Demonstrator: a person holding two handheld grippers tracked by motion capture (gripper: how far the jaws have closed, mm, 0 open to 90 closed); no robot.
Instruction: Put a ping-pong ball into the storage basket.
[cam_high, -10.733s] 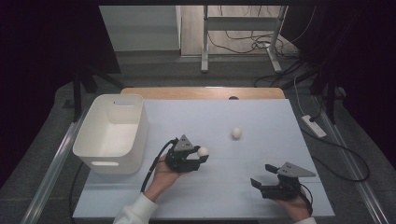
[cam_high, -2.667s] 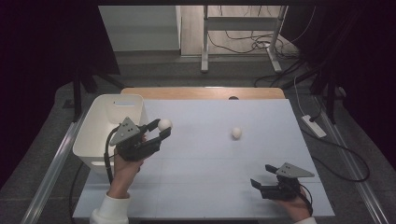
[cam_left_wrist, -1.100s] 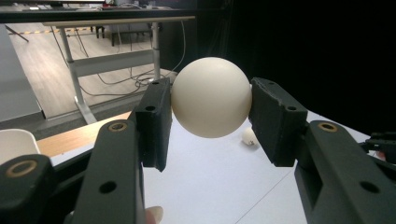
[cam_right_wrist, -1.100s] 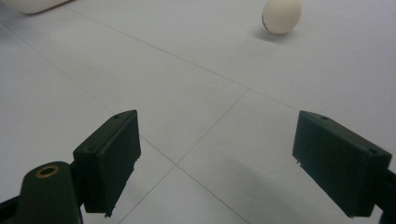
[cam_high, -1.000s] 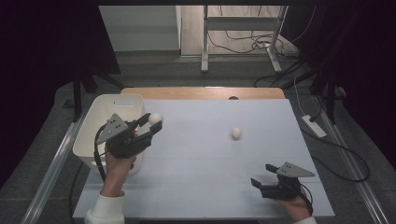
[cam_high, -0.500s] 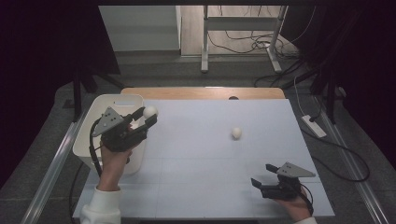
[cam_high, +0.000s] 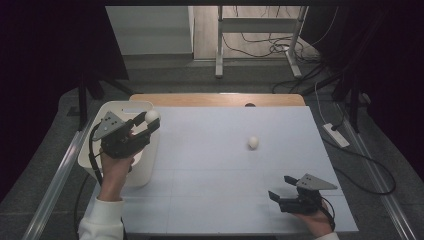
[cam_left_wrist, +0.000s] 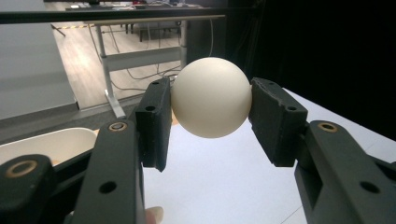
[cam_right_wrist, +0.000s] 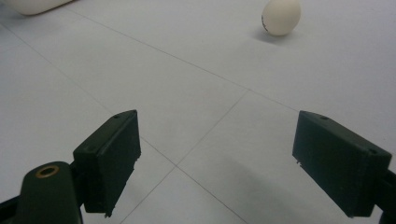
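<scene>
The left tongs grip a small white ball above the white plastic bin's right rim. Next, I'd guess: shift left, release. The right tongs rest spread at the counter's near right; another white ball lies beyond.

The left hand and left gripper cover part of the white bin; the bin is cut off at the left gripper view's left edge.
</scene>
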